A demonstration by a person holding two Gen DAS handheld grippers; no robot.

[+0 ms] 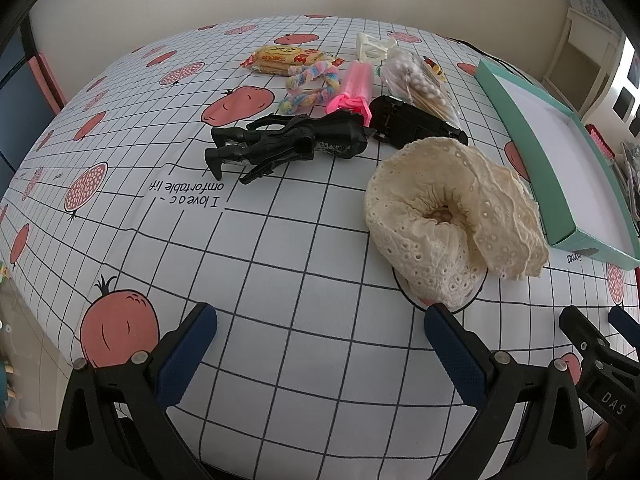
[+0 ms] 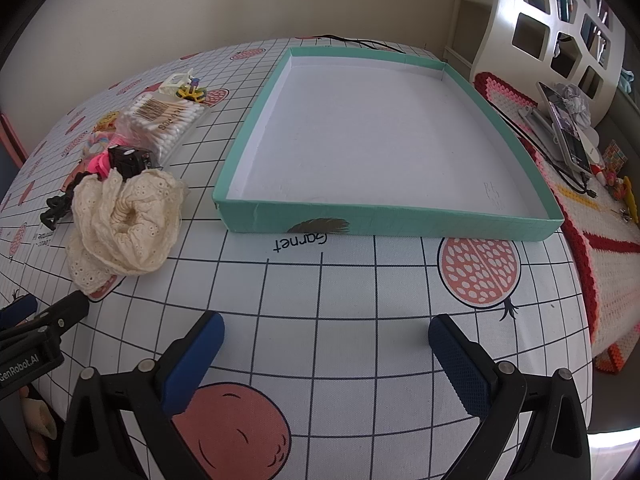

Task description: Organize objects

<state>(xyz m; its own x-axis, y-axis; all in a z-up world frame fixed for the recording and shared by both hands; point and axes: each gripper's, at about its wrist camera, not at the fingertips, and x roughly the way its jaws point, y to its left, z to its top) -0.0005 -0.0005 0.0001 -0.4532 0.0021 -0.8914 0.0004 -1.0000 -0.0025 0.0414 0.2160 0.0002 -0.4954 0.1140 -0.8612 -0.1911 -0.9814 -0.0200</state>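
A teal shallow box (image 2: 384, 222) with a white inside lies empty on the table; its edge shows in the left wrist view (image 1: 532, 152). A cream lace scrunchie (image 1: 452, 220) lies just left of it, also in the right wrist view (image 2: 124, 224). Behind it lie a black toy figure (image 1: 288, 146), a black clip (image 1: 416, 124), a pink item (image 1: 354, 88), a pastel braided band (image 1: 312, 80), a snack pack (image 1: 284, 58), a bag of cotton swabs (image 1: 416, 80) (image 2: 164, 124) and a white plastic piece (image 1: 374, 48). My left gripper (image 1: 320, 344) is open and empty, near the scrunchie. My right gripper (image 2: 326, 344) is open and empty in front of the box.
The table (image 1: 280, 280) has a white grid cloth with red fruit prints. At the right, off the table, are a crocheted red-and-white mat (image 2: 600, 240), a phone on a stand (image 2: 568, 136) and a white shelf (image 2: 560, 28).
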